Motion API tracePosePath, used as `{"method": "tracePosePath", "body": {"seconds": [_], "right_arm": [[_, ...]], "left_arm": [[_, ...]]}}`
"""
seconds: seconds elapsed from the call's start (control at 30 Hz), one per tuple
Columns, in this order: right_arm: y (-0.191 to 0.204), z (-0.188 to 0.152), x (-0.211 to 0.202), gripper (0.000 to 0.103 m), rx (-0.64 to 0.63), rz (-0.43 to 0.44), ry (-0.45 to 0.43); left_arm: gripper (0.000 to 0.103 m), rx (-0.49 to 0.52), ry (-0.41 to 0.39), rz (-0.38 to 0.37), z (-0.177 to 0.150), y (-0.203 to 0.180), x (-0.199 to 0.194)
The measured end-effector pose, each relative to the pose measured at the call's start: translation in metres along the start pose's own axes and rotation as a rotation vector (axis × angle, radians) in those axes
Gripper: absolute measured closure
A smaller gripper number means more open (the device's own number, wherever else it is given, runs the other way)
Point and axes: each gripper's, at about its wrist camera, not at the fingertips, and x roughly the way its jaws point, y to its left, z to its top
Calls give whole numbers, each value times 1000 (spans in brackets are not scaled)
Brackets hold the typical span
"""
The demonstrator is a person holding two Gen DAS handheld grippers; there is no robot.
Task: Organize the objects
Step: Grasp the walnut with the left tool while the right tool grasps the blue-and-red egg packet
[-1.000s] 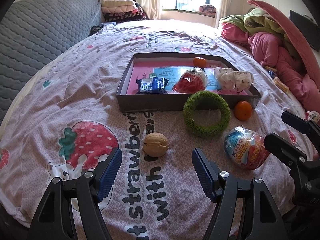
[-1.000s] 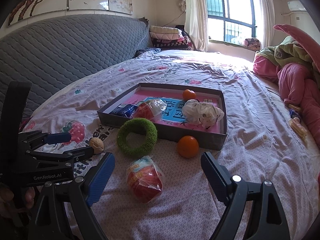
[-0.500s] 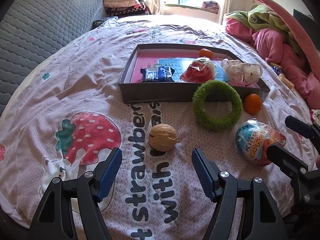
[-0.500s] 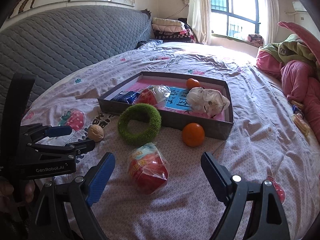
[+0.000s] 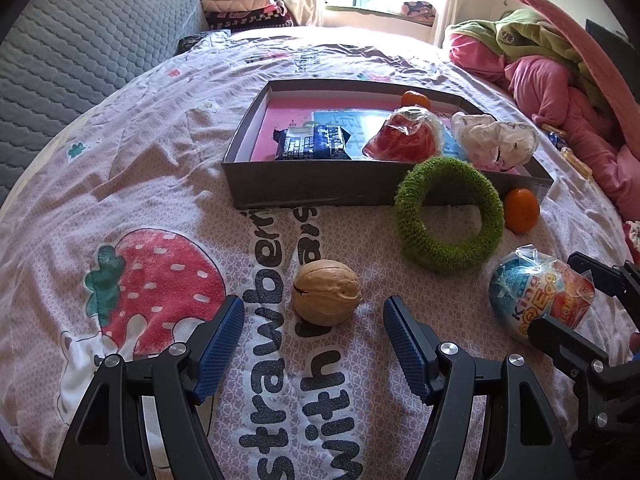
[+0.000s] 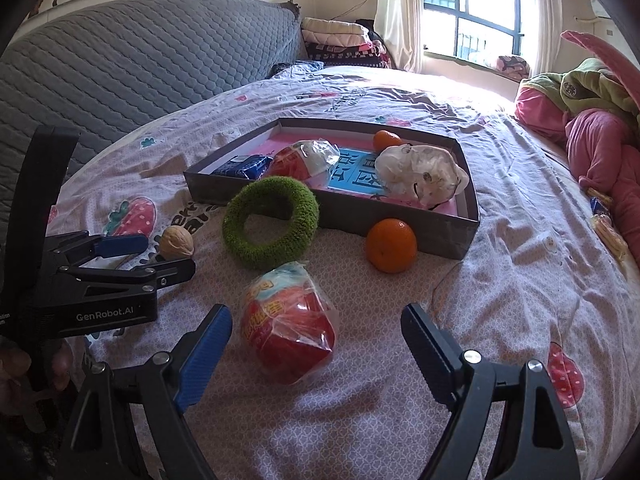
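Observation:
A walnut point(image 5: 326, 298) lies on the bedspread just ahead of my open left gripper point(image 5: 314, 326), between its fingertips' line. A wrapped toy egg point(image 6: 290, 322) lies just ahead of my open right gripper point(image 6: 316, 334); it also shows in the left wrist view point(image 5: 538, 294). A green fuzzy ring point(image 5: 448, 216) leans on the front wall of a shallow grey box point(image 5: 304, 188). An orange point(image 6: 391, 245) lies beside the box. The box holds a blue snack pack point(image 5: 314, 143), a red wrapped egg point(image 5: 404, 140), a crumpled white bag point(image 5: 494, 140) and a small orange point(image 5: 416, 99).
A grey quilted headboard point(image 6: 132, 64) runs along the left. Pink and green bedding point(image 5: 560, 64) is piled at the right. Folded blankets point(image 5: 244, 4) sit by the window. The bed's front edge is close below both grippers.
Both grippers have moved forward and down: the walnut and the wrapped egg are now closer to their fingertips. Both stay open.

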Motion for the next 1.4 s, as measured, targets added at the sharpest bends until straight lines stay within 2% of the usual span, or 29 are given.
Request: {"method": "tracePosePath", "body": {"seconds": [0.13,0.33,0.53,0.6,0.7,0.97,1.4], "right_arm": [[2,-1,3,27,-14,2,2],[8,-2,5,50,-41,12,-3],[10,-3,5,51,-50,12,-5],[9,-3,5,51,-43,18,-4],[9,-3,5,51,-43,18,-4],[7,-2,1,51,-38,17,-20],[-3,11,-19,51,-3,4,-122]], "left_arm": [[29,-3,-4,-17,1,-2,2],[30,14,-7,-29,2,-6,4],[45,21,-8,-36,3,-7,6],[57,21,-10,-37,3,-7,6],[68,21,-15,-38,4,-6,5],[68,6,-34,-56,5,-3,-3],[68,27,-125,-67,28,-18,-37]]}}
